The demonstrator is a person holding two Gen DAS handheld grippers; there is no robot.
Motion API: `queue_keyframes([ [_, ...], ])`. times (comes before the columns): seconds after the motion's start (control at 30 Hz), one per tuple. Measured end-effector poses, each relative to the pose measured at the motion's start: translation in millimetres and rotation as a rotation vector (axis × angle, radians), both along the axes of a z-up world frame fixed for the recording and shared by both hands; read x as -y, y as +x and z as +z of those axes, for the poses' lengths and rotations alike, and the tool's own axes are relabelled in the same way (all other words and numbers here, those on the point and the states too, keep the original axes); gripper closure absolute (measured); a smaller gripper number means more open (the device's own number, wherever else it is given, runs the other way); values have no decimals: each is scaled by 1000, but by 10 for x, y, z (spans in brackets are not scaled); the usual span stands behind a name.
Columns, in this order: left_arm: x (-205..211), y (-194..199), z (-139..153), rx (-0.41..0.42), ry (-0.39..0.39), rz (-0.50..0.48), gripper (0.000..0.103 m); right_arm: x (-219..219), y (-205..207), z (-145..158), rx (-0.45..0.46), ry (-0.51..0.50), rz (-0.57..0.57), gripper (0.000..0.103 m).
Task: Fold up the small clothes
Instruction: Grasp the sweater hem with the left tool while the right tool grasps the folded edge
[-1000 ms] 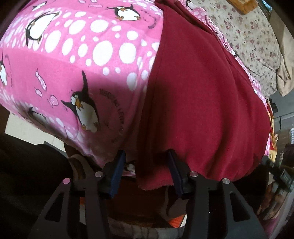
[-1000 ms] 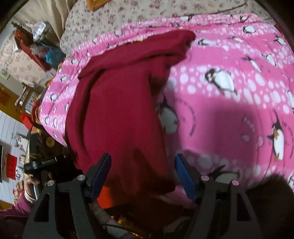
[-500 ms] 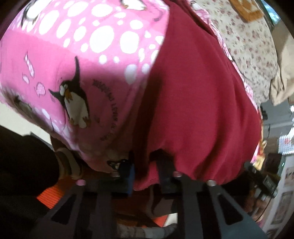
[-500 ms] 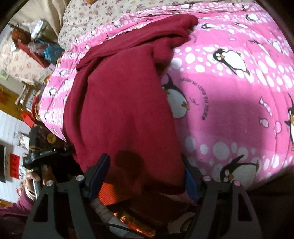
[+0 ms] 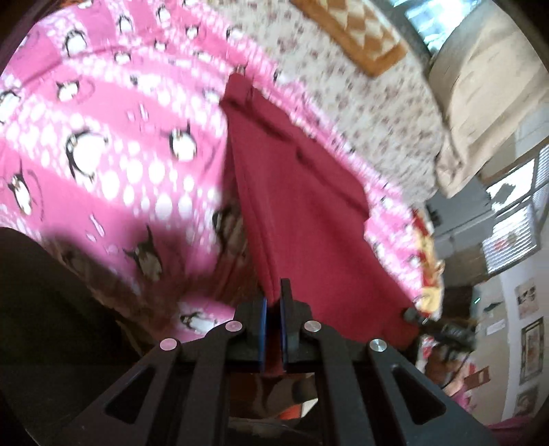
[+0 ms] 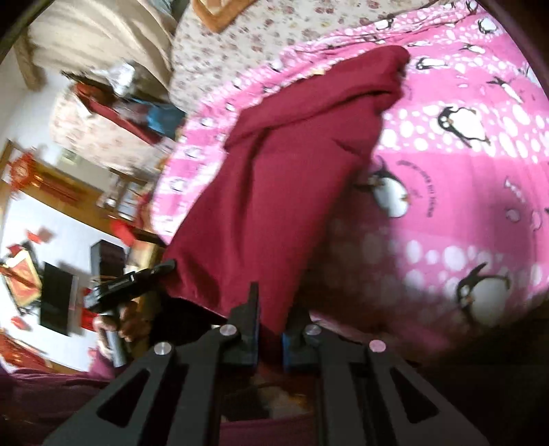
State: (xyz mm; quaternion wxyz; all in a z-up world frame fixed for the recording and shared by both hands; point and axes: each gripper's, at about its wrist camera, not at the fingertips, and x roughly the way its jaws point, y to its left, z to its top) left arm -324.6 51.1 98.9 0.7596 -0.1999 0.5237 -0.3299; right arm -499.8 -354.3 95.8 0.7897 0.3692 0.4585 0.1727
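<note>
A dark red garment [image 5: 302,212] lies stretched over a pink penguin-print blanket [image 5: 103,164]. My left gripper [image 5: 272,308] is shut on one near corner of the garment's hem and lifts it off the blanket. My right gripper [image 6: 271,326] is shut on the other near corner of the garment [image 6: 274,192]. The far end of the garment rests on the blanket. In the right wrist view the left gripper [image 6: 137,278] shows at the garment's left corner. In the left wrist view the right gripper [image 5: 432,322] shows at the right corner.
A floral bedspread [image 5: 360,89] lies beyond the pink blanket [image 6: 463,178], with a brown patterned cushion [image 5: 357,31] on it. A beige curtain [image 5: 487,85] hangs at the far right. Furniture and red decorations [image 6: 27,178] stand off the bed's left side.
Both grippers have closed on the garment's near hem corners and lifted them. The views have tilted up and now show more of the bed and the room.
</note>
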Motion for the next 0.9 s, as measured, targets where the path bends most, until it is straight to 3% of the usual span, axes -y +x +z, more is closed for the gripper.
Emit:
queue_keyframes([
  [0.37, 33, 199, 86, 16, -26, 6, 103, -139, 58, 41, 6, -5, 12, 96],
  [0.57, 114, 504, 333, 80, -53, 33, 103, 155, 219, 292, 80, 20, -79, 96],
  [0.9, 455, 1288, 618, 193, -36, 108, 103, 542, 984, 478, 159, 6, -261, 96],
])
